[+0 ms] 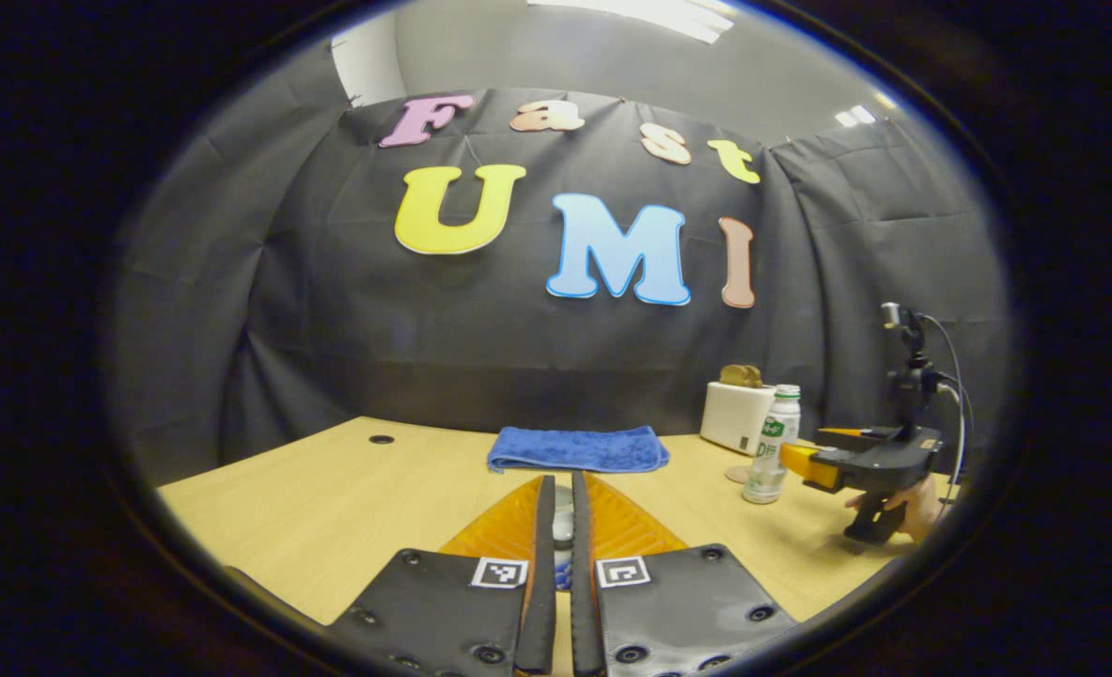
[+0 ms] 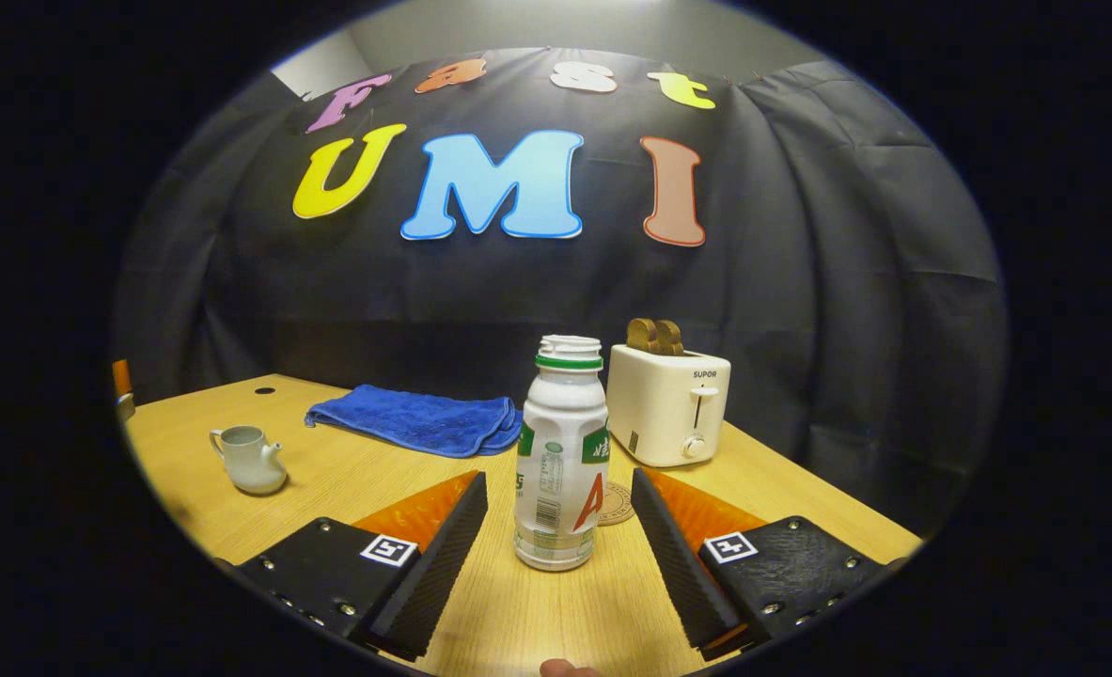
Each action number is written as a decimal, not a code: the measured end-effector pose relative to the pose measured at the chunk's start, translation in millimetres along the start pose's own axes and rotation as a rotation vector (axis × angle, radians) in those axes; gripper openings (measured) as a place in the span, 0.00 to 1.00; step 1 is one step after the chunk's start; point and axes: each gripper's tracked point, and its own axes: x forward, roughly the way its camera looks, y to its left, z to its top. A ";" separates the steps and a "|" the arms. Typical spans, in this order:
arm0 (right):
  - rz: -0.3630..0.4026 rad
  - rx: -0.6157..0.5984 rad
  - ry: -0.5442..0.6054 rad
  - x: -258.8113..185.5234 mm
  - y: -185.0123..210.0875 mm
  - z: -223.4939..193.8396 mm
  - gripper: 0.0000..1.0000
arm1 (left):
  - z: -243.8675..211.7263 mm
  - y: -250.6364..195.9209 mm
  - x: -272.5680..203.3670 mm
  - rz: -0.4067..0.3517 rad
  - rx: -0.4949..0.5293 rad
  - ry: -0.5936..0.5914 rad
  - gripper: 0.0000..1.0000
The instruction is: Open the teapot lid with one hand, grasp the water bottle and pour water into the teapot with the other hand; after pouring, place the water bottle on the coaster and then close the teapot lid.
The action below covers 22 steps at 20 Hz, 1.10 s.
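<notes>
A white water bottle (image 2: 560, 470) with a green neck ring stands upright on the wooden table (image 2: 349, 489). My right gripper (image 2: 557, 480) is open, one finger on each side of the bottle, both apart from it. A round coaster (image 2: 619, 503) lies just behind the bottle. To the left sits a small pale teapot (image 2: 250, 459) whose top looks open. My left gripper (image 1: 563, 489) is shut on a small white piece, seemingly the teapot lid (image 1: 563, 519). In the left gripper view the bottle (image 1: 772, 442) stands far right, with the right gripper (image 1: 823, 456) and a hand (image 1: 913, 508) beside it.
A white toaster (image 2: 668, 404) with bread in it stands behind the coaster at the back right. A folded blue towel (image 2: 419, 418) lies along the back of the table. The booth's black cloth wall closes off the back and both sides.
</notes>
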 end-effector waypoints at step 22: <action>0.014 -0.069 0.062 62.7 9.6 -14.9 0.72 | -24.8 -32.4 -40.1 -0.109 0.006 0.025 0.17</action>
